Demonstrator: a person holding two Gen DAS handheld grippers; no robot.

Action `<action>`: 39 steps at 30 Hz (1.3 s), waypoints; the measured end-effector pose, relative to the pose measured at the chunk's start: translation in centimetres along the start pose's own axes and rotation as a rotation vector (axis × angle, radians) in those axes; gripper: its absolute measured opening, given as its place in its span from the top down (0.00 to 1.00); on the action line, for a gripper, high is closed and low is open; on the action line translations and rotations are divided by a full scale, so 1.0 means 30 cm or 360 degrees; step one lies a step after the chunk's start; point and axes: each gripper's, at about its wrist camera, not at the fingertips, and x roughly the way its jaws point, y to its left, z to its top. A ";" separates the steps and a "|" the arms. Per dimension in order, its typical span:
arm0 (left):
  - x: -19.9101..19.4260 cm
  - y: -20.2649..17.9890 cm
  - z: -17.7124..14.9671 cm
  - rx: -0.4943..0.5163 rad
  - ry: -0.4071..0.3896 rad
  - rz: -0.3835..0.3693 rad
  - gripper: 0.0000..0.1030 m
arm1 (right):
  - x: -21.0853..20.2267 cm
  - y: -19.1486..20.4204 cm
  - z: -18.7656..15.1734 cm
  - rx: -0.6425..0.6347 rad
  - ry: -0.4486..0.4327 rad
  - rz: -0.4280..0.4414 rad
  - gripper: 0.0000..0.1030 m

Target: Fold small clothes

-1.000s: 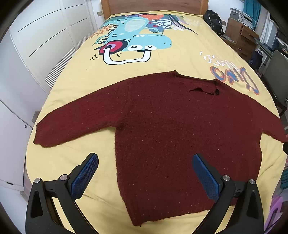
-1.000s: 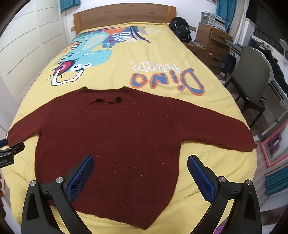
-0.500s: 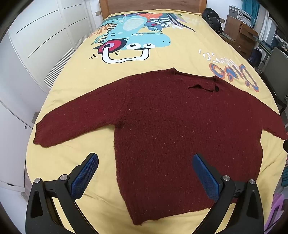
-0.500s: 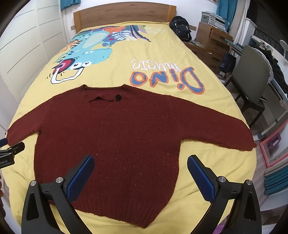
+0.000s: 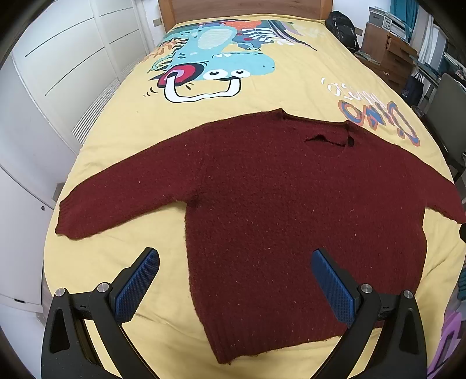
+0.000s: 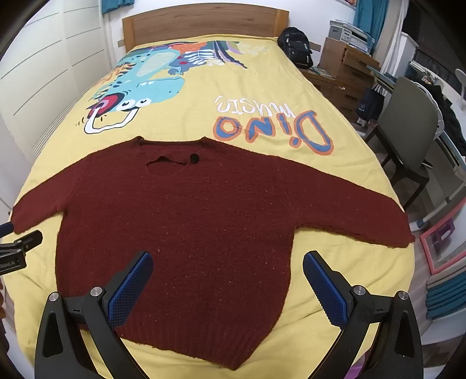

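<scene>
A dark red knitted sweater (image 5: 276, 204) lies flat on the yellow bedspread (image 5: 204, 116), both sleeves spread out, neck toward the headboard. It also shows in the right wrist view (image 6: 189, 218). My left gripper (image 5: 234, 280) is open and empty, held above the sweater's lower left side near the hem. My right gripper (image 6: 227, 282) is open and empty, held above the sweater's lower right part. The left gripper's tip (image 6: 17, 245) shows at the left edge of the right wrist view.
The bedspread (image 6: 262, 96) has a dinosaur print (image 6: 139, 93) and lettering. White wardrobe doors (image 5: 58, 73) run along the left. A grey chair (image 6: 407, 131), a wooden dresser (image 6: 346, 70) and a black backpack (image 6: 294, 46) stand to the right. The wooden headboard (image 6: 204, 20) is at the far end.
Both grippers have drawn slightly back and up from the sweater; it sits a little lower in both views. The sweater has not moved and both jaws stay open.
</scene>
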 end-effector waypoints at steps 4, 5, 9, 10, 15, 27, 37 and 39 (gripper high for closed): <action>0.003 -0.003 -0.003 0.0010 0.0001 0.0004 0.01 | 0.000 0.001 0.001 -0.0006 0.0003 0.0002 0.00; 0.005 -0.005 -0.004 0.0015 0.0003 0.0006 0.01 | 0.001 0.001 0.002 -0.0009 0.0004 0.0002 0.00; 0.016 -0.010 -0.010 0.0018 0.0019 0.0005 0.01 | 0.001 0.002 0.003 -0.0018 0.0009 -0.0001 0.00; 0.017 -0.009 -0.011 0.0017 0.0022 0.0002 0.01 | 0.001 0.002 0.004 -0.0022 0.0011 -0.0002 0.00; 0.018 -0.007 -0.012 0.0016 0.0023 0.0004 0.01 | 0.001 0.003 0.001 -0.0032 0.0011 -0.0003 0.00; 0.024 -0.004 -0.013 0.0030 0.0032 0.0015 0.01 | 0.011 0.016 0.003 -0.0058 0.0024 -0.0001 0.00; 0.025 -0.005 -0.015 0.0033 0.0032 0.0018 0.01 | 0.010 0.017 0.003 -0.0060 0.0022 0.0001 0.00; 0.026 -0.003 -0.016 0.0034 0.0032 0.0018 0.01 | 0.011 0.017 0.002 -0.0061 0.0022 0.0001 0.00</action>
